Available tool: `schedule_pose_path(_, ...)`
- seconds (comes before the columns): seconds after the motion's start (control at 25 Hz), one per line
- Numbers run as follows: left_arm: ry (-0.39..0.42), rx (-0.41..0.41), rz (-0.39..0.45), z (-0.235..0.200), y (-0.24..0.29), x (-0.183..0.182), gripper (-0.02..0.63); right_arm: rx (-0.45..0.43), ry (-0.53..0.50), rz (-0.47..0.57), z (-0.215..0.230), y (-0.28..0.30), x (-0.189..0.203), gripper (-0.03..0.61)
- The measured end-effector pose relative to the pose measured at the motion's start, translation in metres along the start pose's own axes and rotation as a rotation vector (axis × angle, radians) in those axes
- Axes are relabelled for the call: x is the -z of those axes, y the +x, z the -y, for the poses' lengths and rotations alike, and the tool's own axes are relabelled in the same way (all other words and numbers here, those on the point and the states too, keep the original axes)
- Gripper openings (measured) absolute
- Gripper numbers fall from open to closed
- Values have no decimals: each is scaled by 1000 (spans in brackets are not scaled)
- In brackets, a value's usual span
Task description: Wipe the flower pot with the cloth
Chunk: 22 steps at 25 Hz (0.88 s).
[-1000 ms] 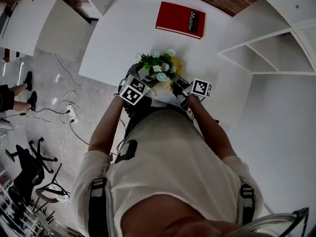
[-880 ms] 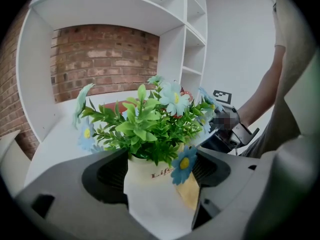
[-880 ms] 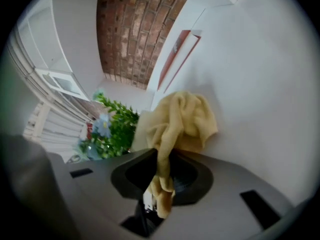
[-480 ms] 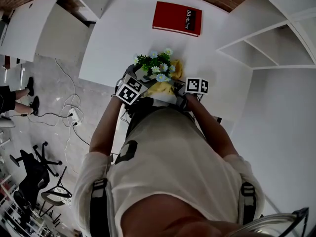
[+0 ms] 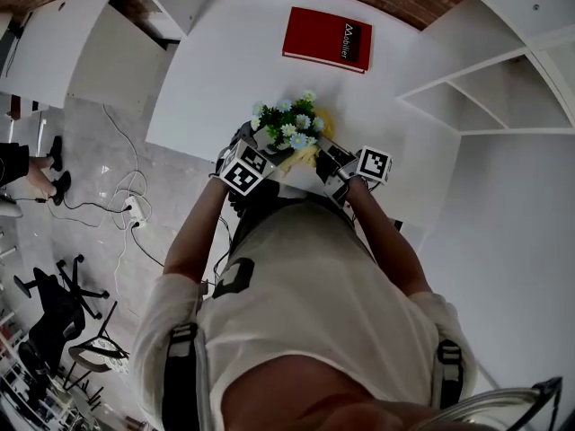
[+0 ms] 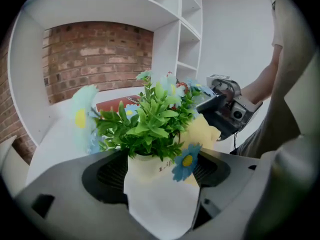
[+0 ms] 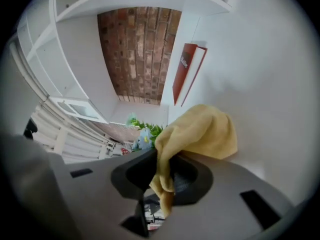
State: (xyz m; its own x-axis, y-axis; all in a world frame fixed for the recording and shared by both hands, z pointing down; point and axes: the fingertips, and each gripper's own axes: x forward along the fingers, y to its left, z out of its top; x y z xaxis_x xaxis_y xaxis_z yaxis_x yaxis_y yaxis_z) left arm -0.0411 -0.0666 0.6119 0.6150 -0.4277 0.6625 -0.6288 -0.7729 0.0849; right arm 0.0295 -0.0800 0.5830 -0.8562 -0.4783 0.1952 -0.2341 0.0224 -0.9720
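Left of the flower pot (image 6: 156, 199), past the table (image 5: 211, 79) edge, I see grey floor (image 5: 99, 151) with loose cables (image 5: 121, 200) trailing over it. My left gripper (image 6: 161, 181) comes in from that side and has its fingers clamped on the white pot, one dark pad against each flank, with the pot sitting upright between them at the near edge of the table; I cannot tell whether its base rests on the tabletop. Green leaves (image 6: 150, 119) and blue and white flowers (image 5: 292, 133) spill out over the rim. Just right of the pot hangs the yellow cloth (image 7: 200, 131), bunched up close against the foliage behind one blue bloom; whether it touches the pot itself I cannot tell. My right gripper (image 7: 162, 184) pinches that cloth, a fold of it caught between the nearly closed fingers and the rest ballooning out ahead of them. Beyond the pot a red book (image 5: 327, 39) lies flat on the table, and well to the right of the pot stand white shelves (image 5: 490, 97).
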Motion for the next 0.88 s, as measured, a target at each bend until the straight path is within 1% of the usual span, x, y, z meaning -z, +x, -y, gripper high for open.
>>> schedule_pose_path(0.2,0,16,-4,19,-2,5,370,58,71,44,30,-5,11,75)
schedule_pose_path(0.24,0,19,-2,22,-3,6,370,83,82,41,37,-5,15,75)
schedule_pose_path(0.32,2,24,3,26,-4,7,370,145,62,-9,50,-1,28,74)
schedule_pose_path(0.4,13,37,3,32,-3,7,370,196,4,-87,61,8,45,74)
schedule_pose_path(0.48,34,50,-3,40,-1,7,370,230,-41,-134,67,14,56,71)
schedule_pose_path(0.56,43,44,-6,44,1,6,370,239,-57,-145,67,13,58,71)
schedule_pose_path(0.68,22,29,4,41,-2,5,370,243,-60,-155,70,5,57,72)
schedule_pose_path(0.8,8,-17,31,23,-13,-1,370,240,-9,-142,73,-4,55,72)
schedule_pose_path(0.88,5,-26,42,10,-15,-7,370,245,17,-121,75,-10,51,74)
